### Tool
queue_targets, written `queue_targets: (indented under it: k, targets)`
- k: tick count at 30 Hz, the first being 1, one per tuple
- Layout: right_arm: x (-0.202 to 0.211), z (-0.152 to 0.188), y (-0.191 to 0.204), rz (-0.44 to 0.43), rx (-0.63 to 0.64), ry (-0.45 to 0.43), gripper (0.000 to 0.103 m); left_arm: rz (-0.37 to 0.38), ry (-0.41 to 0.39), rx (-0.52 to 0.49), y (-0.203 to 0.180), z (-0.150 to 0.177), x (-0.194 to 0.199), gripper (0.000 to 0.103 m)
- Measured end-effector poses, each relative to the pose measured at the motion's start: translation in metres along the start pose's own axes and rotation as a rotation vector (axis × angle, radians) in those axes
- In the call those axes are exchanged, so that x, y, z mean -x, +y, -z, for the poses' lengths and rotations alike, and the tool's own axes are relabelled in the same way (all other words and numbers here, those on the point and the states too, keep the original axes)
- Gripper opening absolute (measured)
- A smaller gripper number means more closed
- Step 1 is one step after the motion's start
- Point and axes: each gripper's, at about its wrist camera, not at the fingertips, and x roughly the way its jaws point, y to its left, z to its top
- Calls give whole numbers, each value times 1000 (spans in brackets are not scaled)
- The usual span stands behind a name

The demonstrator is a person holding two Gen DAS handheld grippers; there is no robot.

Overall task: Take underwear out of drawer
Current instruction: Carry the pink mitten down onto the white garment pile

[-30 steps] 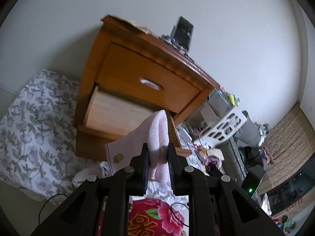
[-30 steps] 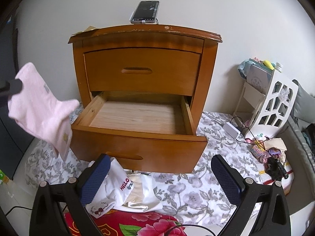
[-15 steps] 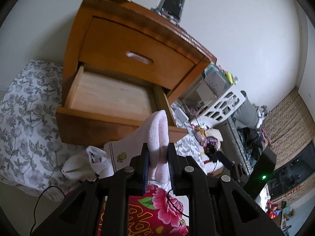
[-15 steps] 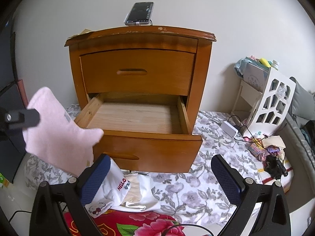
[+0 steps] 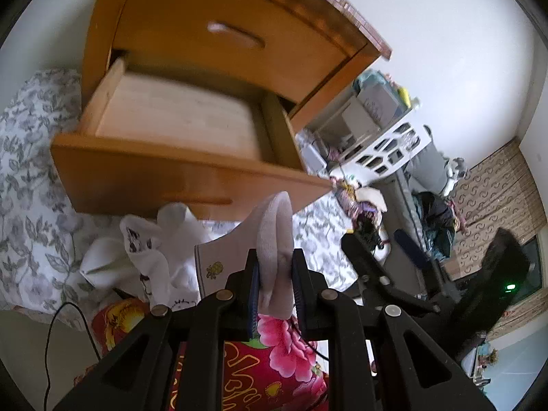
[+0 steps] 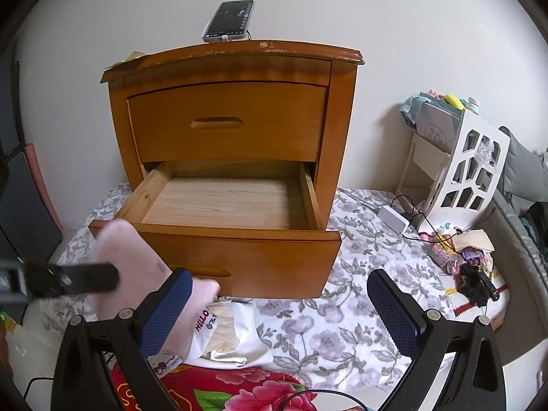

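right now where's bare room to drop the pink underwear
Free: floral sheet between the drawer front and the white rack. Crowded: white garments piled below the drawer's left; clutter at the rack's foot.

Pale pink underwear (image 5: pixel 274 239), bunched and hanging, is held in front of the pulled-out, bare wooden lower drawer (image 6: pixel 226 202), outside it.
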Motion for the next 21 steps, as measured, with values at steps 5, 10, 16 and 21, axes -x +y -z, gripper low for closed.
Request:
queue_targets:
  k: [5, 10, 16, 21]
  targets:
    - [-3, 1, 1, -1, 5, 7, 103, -30, 54, 35, 16, 2, -23, 19]
    - [-8, 2, 3, -5, 15, 19, 103, -87, 111, 114, 49, 8, -52, 19]
    - [-13, 3, 2, -3, 15, 30, 103, -202, 149, 178, 84, 16, -77, 19]
    - [-19, 4, 4, -6, 20, 44, 103, -223, 170, 225, 102, 21, -88, 19]
